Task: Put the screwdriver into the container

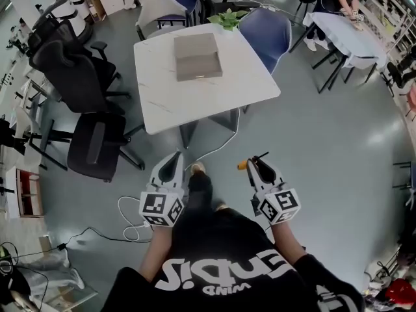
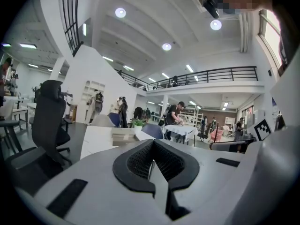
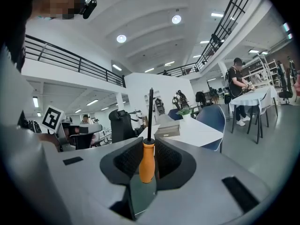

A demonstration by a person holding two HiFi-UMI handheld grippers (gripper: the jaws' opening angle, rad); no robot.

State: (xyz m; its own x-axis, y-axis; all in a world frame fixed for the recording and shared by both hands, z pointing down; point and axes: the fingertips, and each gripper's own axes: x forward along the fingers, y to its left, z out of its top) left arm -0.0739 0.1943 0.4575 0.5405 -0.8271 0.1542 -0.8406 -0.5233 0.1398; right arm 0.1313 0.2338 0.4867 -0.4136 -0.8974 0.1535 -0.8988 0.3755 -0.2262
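An orange-handled screwdriver (image 3: 147, 162) with a thin black shaft stands upright between the jaws of my right gripper (image 3: 150, 146), which is shut on its handle. In the head view the handle (image 1: 242, 165) sticks out to the left of my right gripper (image 1: 258, 163). My left gripper (image 1: 174, 161) is held beside it at waist height; its jaws (image 2: 151, 149) are shut with nothing between them. The container, a flat grey-brown box (image 1: 197, 56), lies on the white table (image 1: 162, 103) some way ahead. It also shows as the box (image 3: 167, 130) and the box (image 2: 123, 135) in the gripper views.
Black office chairs (image 1: 78, 83) stand left of the table, and blue chairs (image 1: 268, 31) and a green plant (image 1: 227, 19) behind it. A white cable (image 1: 130, 223) loops over the grey floor near my feet. At a far table (image 1: 341, 34) to the right a person is working.
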